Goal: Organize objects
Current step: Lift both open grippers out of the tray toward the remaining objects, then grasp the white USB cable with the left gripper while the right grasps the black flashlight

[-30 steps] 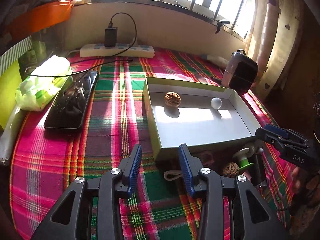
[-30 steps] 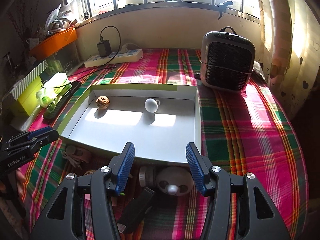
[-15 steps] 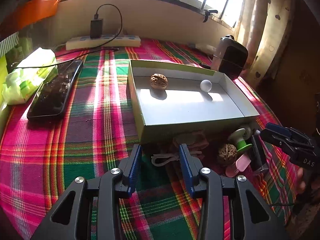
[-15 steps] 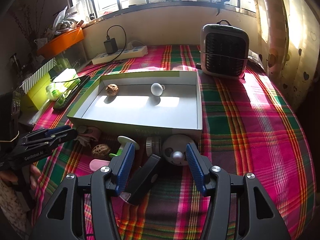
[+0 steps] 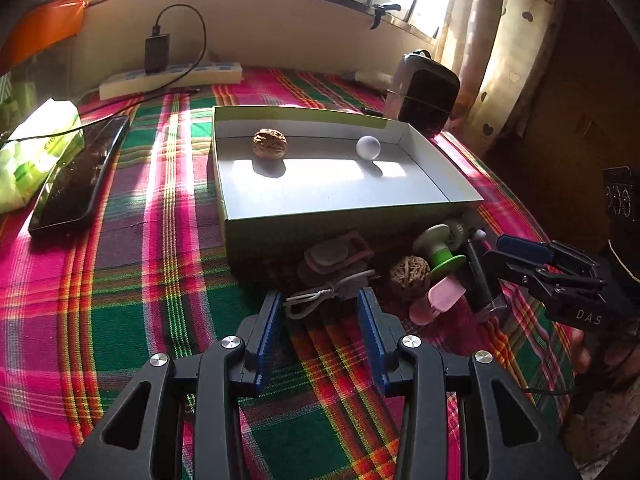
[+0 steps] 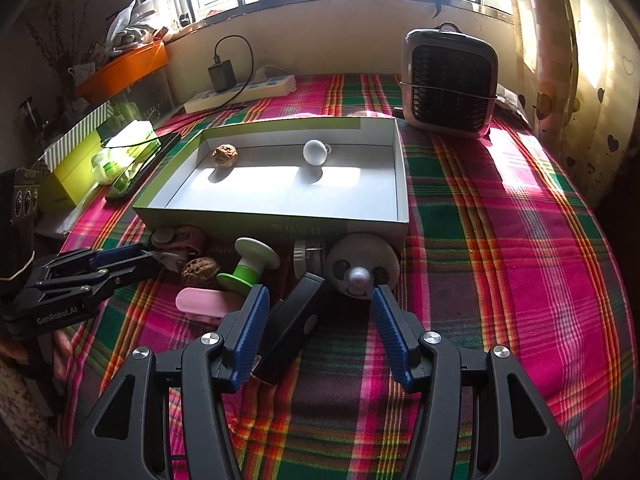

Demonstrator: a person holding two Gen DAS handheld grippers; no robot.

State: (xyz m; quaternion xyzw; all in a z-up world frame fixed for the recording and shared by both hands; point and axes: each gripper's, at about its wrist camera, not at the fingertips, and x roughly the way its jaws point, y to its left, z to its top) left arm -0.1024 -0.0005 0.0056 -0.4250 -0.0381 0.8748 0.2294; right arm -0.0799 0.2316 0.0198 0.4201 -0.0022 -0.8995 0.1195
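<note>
A shallow grey box (image 5: 344,208) (image 6: 256,224) holds a walnut (image 5: 269,143) (image 6: 225,155) and a white ball (image 5: 368,146) (image 6: 314,152). In front of it lie a pink pouch with a white cord (image 5: 332,264), a second walnut (image 5: 409,272) (image 6: 200,271), a green and white spool (image 5: 440,248) (image 6: 252,264), a pink clip (image 5: 440,300) (image 6: 204,303), a black bar (image 6: 296,320) and a round panda gadget (image 6: 362,266). My left gripper (image 5: 322,312) (image 6: 120,260) is open and empty, just short of the cord. My right gripper (image 6: 318,312) (image 5: 516,252) is open and empty, around the near end of the black bar.
A plaid cloth (image 5: 160,280) covers the table. A phone (image 5: 76,180) and tissue pack (image 5: 36,156) lie at the left, a power strip (image 6: 240,92) at the back, a small heater (image 6: 452,84) at the back right. An orange tray (image 6: 120,68) stands by the window.
Both grippers have pulled back toward me from over the box, so the loose items in front of the box have come into view. Both stay open.
</note>
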